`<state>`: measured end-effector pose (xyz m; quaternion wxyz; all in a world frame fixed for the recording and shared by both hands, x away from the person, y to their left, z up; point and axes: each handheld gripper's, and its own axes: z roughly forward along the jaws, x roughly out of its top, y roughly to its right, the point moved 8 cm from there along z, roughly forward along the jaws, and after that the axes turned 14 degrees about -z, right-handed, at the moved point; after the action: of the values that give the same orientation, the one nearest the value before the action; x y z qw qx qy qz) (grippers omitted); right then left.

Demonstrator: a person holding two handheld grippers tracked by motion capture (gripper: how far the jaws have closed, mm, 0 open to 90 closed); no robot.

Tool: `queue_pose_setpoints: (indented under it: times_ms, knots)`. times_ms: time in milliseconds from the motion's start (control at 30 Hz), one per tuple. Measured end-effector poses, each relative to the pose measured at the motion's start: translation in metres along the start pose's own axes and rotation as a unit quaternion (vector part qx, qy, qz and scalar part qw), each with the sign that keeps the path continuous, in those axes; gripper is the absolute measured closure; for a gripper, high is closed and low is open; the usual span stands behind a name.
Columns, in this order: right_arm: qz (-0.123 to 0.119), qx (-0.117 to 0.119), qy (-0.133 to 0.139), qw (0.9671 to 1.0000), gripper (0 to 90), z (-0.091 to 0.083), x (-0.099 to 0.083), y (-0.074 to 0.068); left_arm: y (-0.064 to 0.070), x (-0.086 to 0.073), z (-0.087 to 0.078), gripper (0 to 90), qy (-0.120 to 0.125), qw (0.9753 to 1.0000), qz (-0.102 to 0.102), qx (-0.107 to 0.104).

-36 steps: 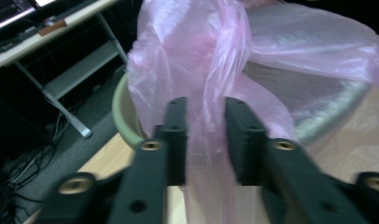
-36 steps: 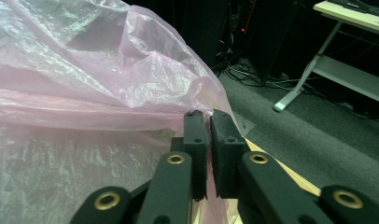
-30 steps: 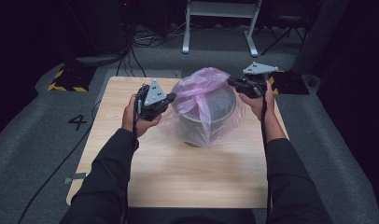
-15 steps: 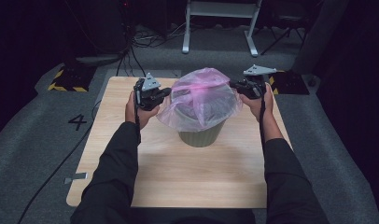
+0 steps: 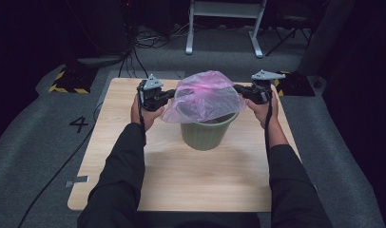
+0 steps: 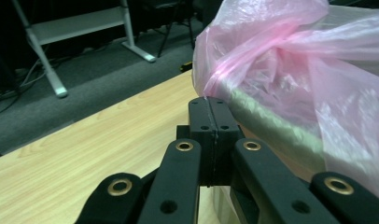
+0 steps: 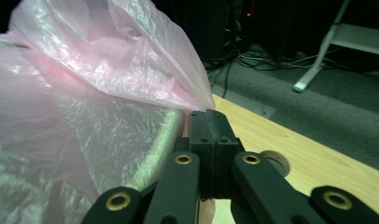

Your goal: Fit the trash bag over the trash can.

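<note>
Jaws first: on our left gripper [image 6: 209, 105] they stand pressed together, pinching the edge of the pink plastic bag [image 6: 290, 60] right at their tips. Our right gripper [image 7: 209, 116] matches it, jaws closed flat on the bag's opposite edge, where the film comes down to a point at the tips.

Just beyond both pairs of tips, the bag is stretched between us and hangs over the mouth of the green bin [image 5: 206, 133], which stands upright between the two grippers in the high view. Through the film in both gripper views we make out the bin's pale green rim, close behind the jaws.

We judge the bag to be very light, limp and slippery: thin film that will balloon, cling and slide out of a shallow pinch, and could tear if we pull the two sides hard apart. The edge near the mouth, gathered into a fold, seems the best place to hold, one side for each gripper.

It looks translucent pink, crinkled and glossy, domed with trapped air.

Farther out lie the wooden table [image 5: 134, 166], then grey carpet and a white frame stand [image 5: 224, 23].
</note>
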<state>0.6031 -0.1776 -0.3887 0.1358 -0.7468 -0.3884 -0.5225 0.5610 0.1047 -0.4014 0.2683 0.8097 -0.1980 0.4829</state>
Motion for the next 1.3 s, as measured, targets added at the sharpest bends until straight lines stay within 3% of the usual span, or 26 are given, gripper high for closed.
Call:
queue_pose_setpoints:
  times_ms: [167,333,400,500,633,733,833,933,1000,1167,1300]
  knots:
    - [0.005,0.017,0.008,0.9998,90.0,-0.007,-0.003,-0.006,0.006,-0.006,-0.009,90.0,-0.01,0.9997,0.011,-0.019]
    - [-0.018,0.036,0.006,0.9992,90.0,-0.017,-0.004,-0.019,0.012,-0.011,-0.024,90.0,-0.021,0.9986,0.045,-0.021]
    - [-0.035,0.029,0.002,0.999,88.0,-0.021,-0.002,-0.023,0.012,-0.009,-0.028,89.6,-0.014,0.9985,0.052,-0.005]
    - [-0.046,0.006,0.012,0.9988,77.4,-0.028,0.005,-0.021,0.011,-0.003,-0.033,82.7,0.004,0.9985,0.054,0.001]
    - [-0.043,-0.011,0.023,0.9988,66.5,-0.034,0.014,-0.016,0.009,0.007,-0.035,75.7,0.021,0.9985,0.049,0.011]
    - [-0.04,-0.015,0.033,0.9985,63.3,-0.035,0.02,-0.012,0.008,0.011,-0.032,73.5,0.027,0.9984,0.046,0.017]
    - [-0.044,-0.016,0.026,0.9986,69.3,-0.031,0.022,-0.011,0.004,0.014,-0.027,64.1,0.031,0.9983,0.038,0.032]
    - [-0.052,-0.019,0.015,0.9984,84.8,-0.026,0.022,-0.011,0.0,0.018,-0.022,54.8,0.035,0.9983,0.018,0.043]
    - [-0.057,-0.016,0.012,0.9982,90.0,-0.022,0.023,-0.011,-0.001,0.02,-0.019,50.4,0.04,0.998,0.013,0.047]
    - [-0.045,-0.014,-0.002,0.9989,90.0,-0.013,0.021,-0.008,-0.007,0.024,-0.011,54.1,0.032,0.9973,0.004,0.065]
    - [-0.035,-0.013,-0.007,0.9993,90.0,-0.011,0.018,-0.007,-0.008,0.027,-0.017,42.7,0.048,0.9963,-0.011,0.07]
